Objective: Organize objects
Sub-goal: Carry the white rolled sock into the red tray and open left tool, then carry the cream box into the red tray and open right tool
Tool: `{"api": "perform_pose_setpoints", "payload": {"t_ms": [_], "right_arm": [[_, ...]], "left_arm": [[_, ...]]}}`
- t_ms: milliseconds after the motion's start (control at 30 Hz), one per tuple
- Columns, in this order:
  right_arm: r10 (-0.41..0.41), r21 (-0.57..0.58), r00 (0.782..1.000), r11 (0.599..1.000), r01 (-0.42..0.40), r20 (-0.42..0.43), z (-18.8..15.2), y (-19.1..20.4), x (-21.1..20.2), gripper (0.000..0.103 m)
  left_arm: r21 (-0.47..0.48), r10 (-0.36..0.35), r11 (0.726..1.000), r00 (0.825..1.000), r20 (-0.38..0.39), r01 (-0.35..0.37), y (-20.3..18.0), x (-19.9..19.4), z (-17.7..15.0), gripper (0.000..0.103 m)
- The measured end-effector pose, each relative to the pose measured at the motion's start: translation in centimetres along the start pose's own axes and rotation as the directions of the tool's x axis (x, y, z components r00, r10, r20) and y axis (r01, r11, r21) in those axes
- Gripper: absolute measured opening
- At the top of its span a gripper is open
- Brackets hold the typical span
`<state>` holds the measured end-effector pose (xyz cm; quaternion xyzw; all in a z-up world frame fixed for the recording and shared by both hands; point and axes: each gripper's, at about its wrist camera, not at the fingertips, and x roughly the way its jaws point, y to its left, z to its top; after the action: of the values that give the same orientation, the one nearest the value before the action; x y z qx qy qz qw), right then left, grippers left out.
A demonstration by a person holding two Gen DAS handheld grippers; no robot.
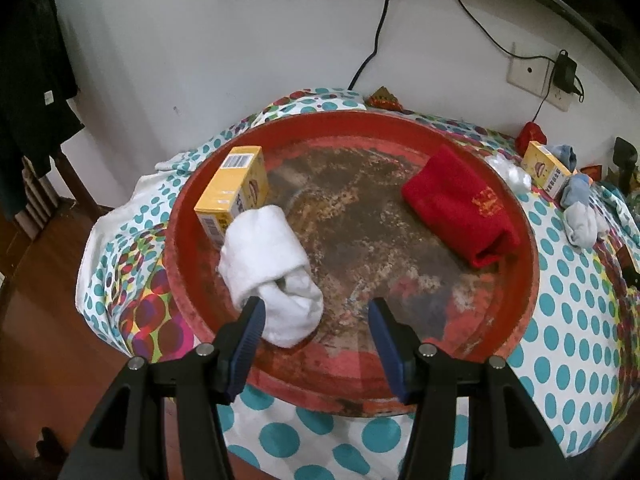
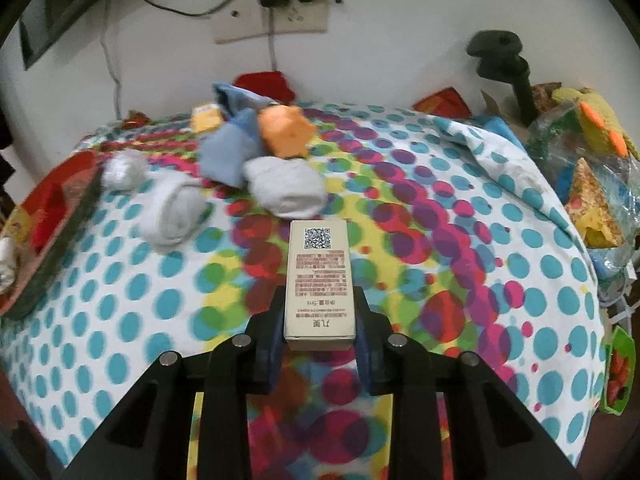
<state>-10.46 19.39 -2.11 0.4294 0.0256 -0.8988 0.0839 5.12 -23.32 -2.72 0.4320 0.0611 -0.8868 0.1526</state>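
A worn red round tray (image 1: 516,300) lies on the dotted cloth in the left wrist view. In it are a yellow box (image 1: 234,190), a rolled white sock (image 1: 272,272) and a folded red sock (image 1: 460,212). My left gripper (image 1: 318,312) hovers open over the tray's near side, its left finger against the white sock. In the right wrist view my right gripper (image 2: 319,312) is shut on a small beige box with a QR code (image 2: 319,276), held just above the cloth. Beyond it lie grey socks (image 2: 286,186), a blue sock (image 2: 230,148) and an orange sock (image 2: 286,130).
The table wears a cloth with coloured dots (image 2: 440,240). A second yellow box (image 1: 546,168) and pale socks (image 1: 582,216) sit right of the tray. Bags and toys (image 2: 588,168) crowd the right edge. A wall socket with cables (image 2: 276,0) is behind. The tray's rim (image 2: 52,232) shows at the left.
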Motion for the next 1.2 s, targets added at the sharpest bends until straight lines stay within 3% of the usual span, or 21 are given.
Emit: {"api": "perform_pose_setpoints", "payload": {"t_ms": [133, 300, 500, 667, 900, 1000, 1200], "right_arm": [[0.059, -0.034, 0.998, 0.998, -0.059, 0.003, -0.3, 2.1, -0.9, 0.027], [0.075, -0.093, 0.997, 0.993, -0.075, -0.009, -0.6, 5.0, -1.2, 0.027], [0.152, -0.179, 0.988, 0.972, -0.150, -0.003, 0.2, 10.6, -2.2, 0.027], [0.230, -0.278, 0.973, 0.935, -0.222, -0.006, 1.5, 17.1, -2.9, 0.027], [0.355, -0.352, 0.933, 0.866, -0.354, -0.064, 2.7, 25.8, -2.9, 0.027], [0.372, -0.388, 0.923, 0.840, -0.379, -0.098, 2.6, 29.1, -2.2, 0.027], [0.339, -0.450, 0.926, 0.809, -0.378, -0.169, 1.9, 34.1, 0.4, 0.027]], "left_arm": [[0.015, -0.003, 1.000, 1.000, 0.002, 0.003, -0.5, -0.1, -0.1, 0.055], [0.036, 0.007, 0.999, 1.000, 0.013, -0.007, -0.9, -0.5, -0.1, 0.055], [-0.011, 0.001, 1.000, 1.000, 0.019, 0.000, 0.3, -0.8, 0.3, 0.055], [-0.042, 0.011, 0.999, 1.000, 0.024, -0.010, 1.4, -1.0, 0.6, 0.055], [-0.046, 0.057, 0.997, 0.998, 0.037, -0.055, 2.1, -1.1, 0.8, 0.055], [-0.056, 0.054, 0.997, 0.998, 0.033, -0.052, 2.5, -1.1, 0.9, 0.055], [-0.082, 0.072, 0.994, 0.997, 0.019, -0.070, 3.4, -0.9, 1.0, 0.055]]}}
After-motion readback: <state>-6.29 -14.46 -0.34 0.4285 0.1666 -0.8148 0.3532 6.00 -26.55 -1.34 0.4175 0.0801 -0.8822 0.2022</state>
